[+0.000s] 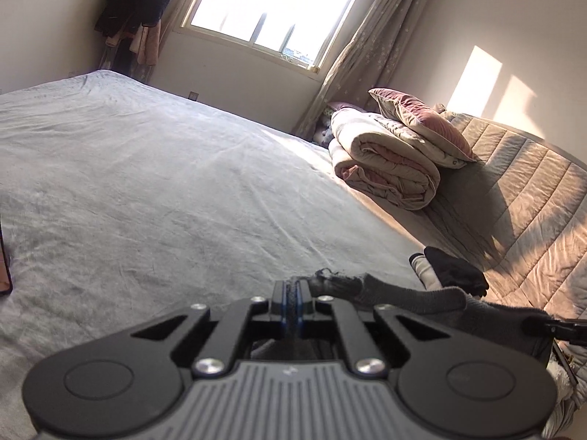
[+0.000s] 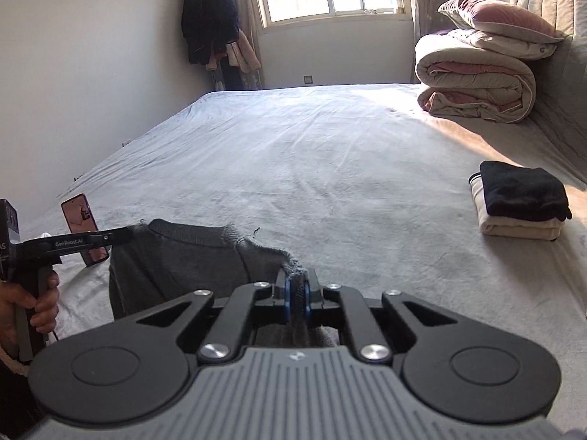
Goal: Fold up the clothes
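A dark grey knit garment (image 2: 176,256) with a frayed edge hangs stretched between my two grippers above the grey bed (image 2: 312,154). My right gripper (image 2: 297,286) is shut on one corner of it. My left gripper (image 1: 292,288) is shut on the other corner, and the grey garment (image 1: 403,297) runs off to the right toward the right gripper's tip. In the right wrist view the left gripper (image 2: 126,236) shows at the left, held by a hand (image 2: 36,304). The garment's lower part is hidden behind the gripper bodies.
A folded stack, black on cream (image 2: 521,201), lies at the bed's right side. A rolled duvet with pillows (image 2: 477,84) sits at the far right by a quilted headboard (image 1: 532,183). A phone (image 2: 82,220) lies on the bed at the left. Dark clothes (image 2: 209,18) hang beside the window.
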Demonstrator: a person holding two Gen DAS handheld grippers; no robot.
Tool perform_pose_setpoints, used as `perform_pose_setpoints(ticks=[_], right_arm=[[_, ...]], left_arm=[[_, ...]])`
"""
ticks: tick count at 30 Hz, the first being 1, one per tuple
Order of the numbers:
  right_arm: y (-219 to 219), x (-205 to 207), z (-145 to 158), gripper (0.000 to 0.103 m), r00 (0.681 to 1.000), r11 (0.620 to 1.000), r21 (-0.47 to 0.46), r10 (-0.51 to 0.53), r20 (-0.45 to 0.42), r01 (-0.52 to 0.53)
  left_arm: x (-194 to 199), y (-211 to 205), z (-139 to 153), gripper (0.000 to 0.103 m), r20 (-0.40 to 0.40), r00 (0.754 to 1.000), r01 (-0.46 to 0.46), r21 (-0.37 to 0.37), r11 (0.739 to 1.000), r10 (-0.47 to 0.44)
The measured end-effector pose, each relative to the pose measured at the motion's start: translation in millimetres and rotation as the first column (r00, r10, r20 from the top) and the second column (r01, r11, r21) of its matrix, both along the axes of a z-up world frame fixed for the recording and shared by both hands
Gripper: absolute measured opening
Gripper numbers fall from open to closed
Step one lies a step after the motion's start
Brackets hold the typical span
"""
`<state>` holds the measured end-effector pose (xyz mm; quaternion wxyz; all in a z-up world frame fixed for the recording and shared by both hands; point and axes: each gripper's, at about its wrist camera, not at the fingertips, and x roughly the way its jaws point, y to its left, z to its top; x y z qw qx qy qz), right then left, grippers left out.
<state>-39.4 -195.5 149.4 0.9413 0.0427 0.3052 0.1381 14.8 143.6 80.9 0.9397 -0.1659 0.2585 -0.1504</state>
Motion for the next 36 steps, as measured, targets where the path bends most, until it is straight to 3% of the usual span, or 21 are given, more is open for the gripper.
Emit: perform_pose_setpoints(ticks=[9,18,29,36], right_arm=[[-18,62,-10,0.010,0.991,0.994,-0.033,-0.105,0.085,0.108],[-31,133,-42,0.010,0.972,0.978,-0.088,-0.175,0.158,0.190],[-46,212,-97,0.010,0.965,0.959,-0.126,-0.243,0.096,0.254],[-50,243,-139,0.010,0.969,0.957,-0.153,-0.247,0.020,0.248]], left_arm=[[59,-29,11,0.004,0.007,0.999,-0.035,0.061,0.998,0.034],[143,-57,-11,0.004,-0.030,0.998,-0.056,0.135,0.989,0.061],[232,-94,-59,0.004,-0.104,0.992,-0.043,0.202,0.978,0.065],[265,-107,-97,0.005,-0.165,0.983,-0.043,0.242,0.969,0.085]])
